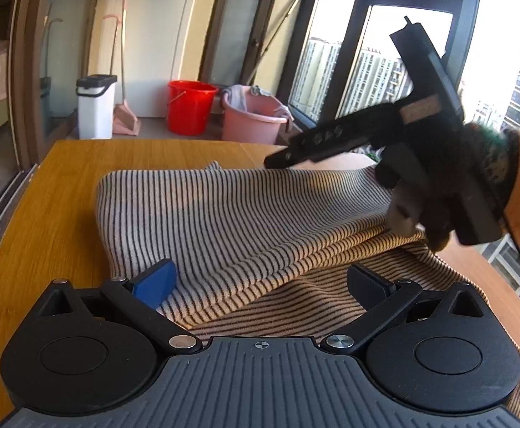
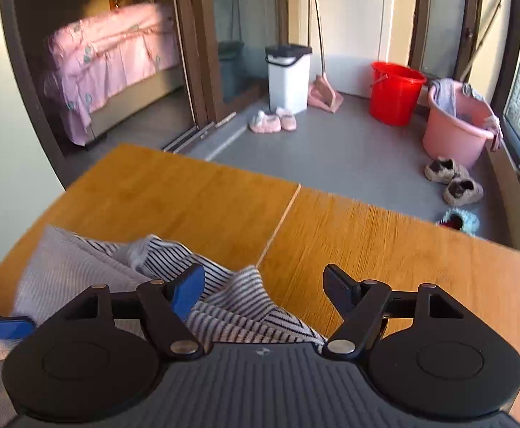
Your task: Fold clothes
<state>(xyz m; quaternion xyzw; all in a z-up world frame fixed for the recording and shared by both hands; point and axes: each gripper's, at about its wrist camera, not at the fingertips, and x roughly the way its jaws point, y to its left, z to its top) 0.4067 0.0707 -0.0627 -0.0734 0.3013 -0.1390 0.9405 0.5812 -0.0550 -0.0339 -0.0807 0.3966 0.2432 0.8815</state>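
Note:
A black-and-white striped garment lies partly folded on the wooden table. My left gripper is open just above its near edge, with cloth lying between the spread fingers. The right gripper's body shows in the left wrist view, held in a gloved hand above the garment's right side. In the right wrist view, my right gripper is open over the bunched striped cloth, its blue pad over the fabric. The left gripper's blue fingertip shows at the left edge.
Beyond the table's far edge the floor holds a white bin, a red bucket, a pink basin, several slippers and a dustpan. A window is on the right, and a sliding door leads to a bed.

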